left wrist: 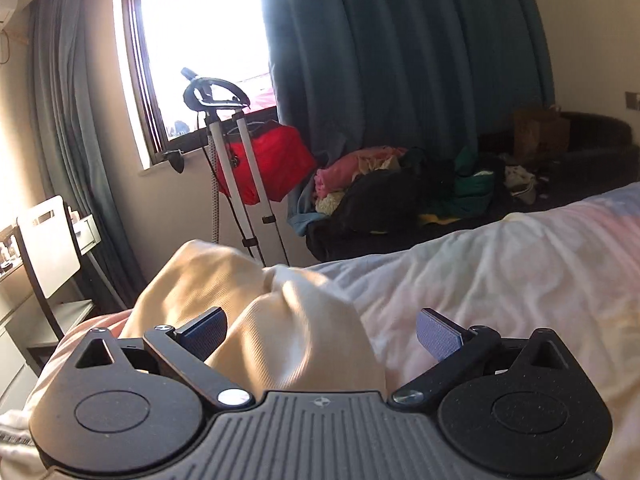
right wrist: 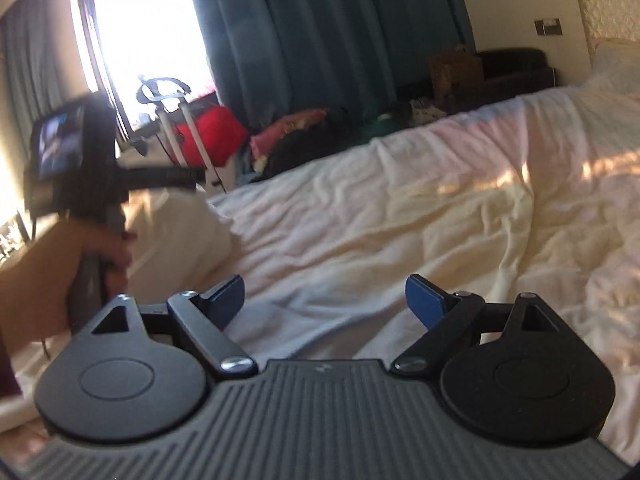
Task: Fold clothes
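A cream-coloured garment [left wrist: 256,304] lies bunched on the bed [left wrist: 500,280]. In the left wrist view my left gripper [left wrist: 320,332] is open, and a fold of the garment bulges up between its fingers, nearer the left one. In the right wrist view my right gripper [right wrist: 324,300] is open and empty over the white bed cover [right wrist: 400,220]. The left gripper with its camera [right wrist: 80,160] and the hand holding it show blurred at the left of that view, above the same garment [right wrist: 180,232].
A garment steamer stand [left wrist: 228,160] and a red bag [left wrist: 276,160] stand under the window. A dark sofa with a pile of clothes [left wrist: 400,192] runs along the teal curtain [left wrist: 400,60]. A chair [left wrist: 48,248] stands at the left. Pillows [right wrist: 616,52] lie at the far right.
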`<state>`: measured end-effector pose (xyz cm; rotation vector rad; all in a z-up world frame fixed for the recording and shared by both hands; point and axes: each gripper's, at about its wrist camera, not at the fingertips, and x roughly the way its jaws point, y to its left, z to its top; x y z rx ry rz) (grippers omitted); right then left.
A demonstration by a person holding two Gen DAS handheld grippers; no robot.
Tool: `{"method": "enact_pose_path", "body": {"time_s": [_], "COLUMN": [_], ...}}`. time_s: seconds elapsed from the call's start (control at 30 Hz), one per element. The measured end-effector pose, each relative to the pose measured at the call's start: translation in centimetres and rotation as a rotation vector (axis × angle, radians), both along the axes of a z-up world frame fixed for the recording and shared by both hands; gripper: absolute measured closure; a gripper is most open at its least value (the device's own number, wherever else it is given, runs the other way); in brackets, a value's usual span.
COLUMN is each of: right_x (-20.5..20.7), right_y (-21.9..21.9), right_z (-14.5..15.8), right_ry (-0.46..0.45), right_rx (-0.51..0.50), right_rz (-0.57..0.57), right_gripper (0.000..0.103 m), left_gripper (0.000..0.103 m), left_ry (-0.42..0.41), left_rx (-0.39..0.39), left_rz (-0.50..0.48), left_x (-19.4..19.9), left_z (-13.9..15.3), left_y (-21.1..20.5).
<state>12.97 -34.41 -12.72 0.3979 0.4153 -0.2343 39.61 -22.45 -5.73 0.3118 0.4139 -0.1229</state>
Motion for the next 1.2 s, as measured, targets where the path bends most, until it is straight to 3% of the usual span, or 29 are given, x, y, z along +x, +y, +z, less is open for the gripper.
{"method": "enact_pose_path", "body": {"time_s": [0.07, 0.1, 0.13, 0.17, 0.27, 0.3, 0.4, 0.53, 0.67, 0.8, 0.93, 1.03, 1.1, 1.2], "right_x": [1.3, 1.9, 2.5, 3.1, 4.2, 4.3, 4.5, 3.8, 2.2, 0.1, -1.9, -3.2, -4.2, -5.5], "right_y": [-0.4, -0.6, -0.8, -1.0, -1.3, -1.3, -0.9, -0.5, 0.1, 0.8, 1.9, 2.8, 3.6, 4.6], "right_z": [-1.6, -2.3, -3.0, -3.5, -4.7, -4.9, -4.9, -4.2, -2.5, -0.5, 0.9, 1.5, 1.7, 2.0], "right_ry": [0.026, 0.037, 0.051, 0.064, 0.089, 0.090, 0.095, 0.066, 0.008, -0.056, -0.096, -0.108, -0.117, -0.130], "right_rx": [0.025, 0.037, 0.045, 0.056, 0.093, 0.088, 0.064, 0.052, 0.007, -0.024, -0.026, 0.023, 0.063, 0.110], "right_rz": [-0.001, -0.004, -0.012, -0.019, -0.028, -0.029, -0.026, -0.014, -0.008, 0.002, 0.066, 0.155, 0.209, 0.283], "right_gripper": [0.014, 0.014, 0.014, 0.014, 0.014, 0.014, 0.014, 0.014, 0.014, 0.014, 0.014, 0.014, 0.014, 0.014], "left_gripper": [0.006, 0.013, 0.020, 0.042, 0.066, 0.074, 0.083, 0.085, 0.085, 0.085, 0.082, 0.074, 0.058, 0.041], "left_ry": [0.021, 0.032, 0.042, 0.056, 0.084, 0.083, 0.080, 0.054, 0.062, 0.130, 0.168, 0.168, 0.159, 0.141], "left_rx": [0.057, 0.087, 0.101, 0.103, 0.130, 0.105, 0.029, -0.082, -0.174, -0.256, -0.288, -0.301, -0.303, -0.322], "left_rz": [0.016, 0.027, 0.023, 0.007, -0.056, -0.074, -0.126, -0.179, -0.208, -0.182, -0.151, -0.135, -0.140, -0.139], "left_x": [2.8, 4.0, 4.7, 5.2, 5.7, 4.8, 2.1, -5.0, -13.7, -21.3, -25.3, -26.7, -27.8, -29.9], "left_z": [-1.3, -2.0, -2.7, -3.1, -3.5, -2.8, -0.9, 2.5, 3.8, 1.4, -2.0, -1.8, -0.7, 0.7], "left_y": [-1.1, -1.5, -1.6, -1.5, -0.7, 0.2, 2.8, 7.0, 11.0, 14.8, 17.3, 18.4, 18.8, 19.5]}}
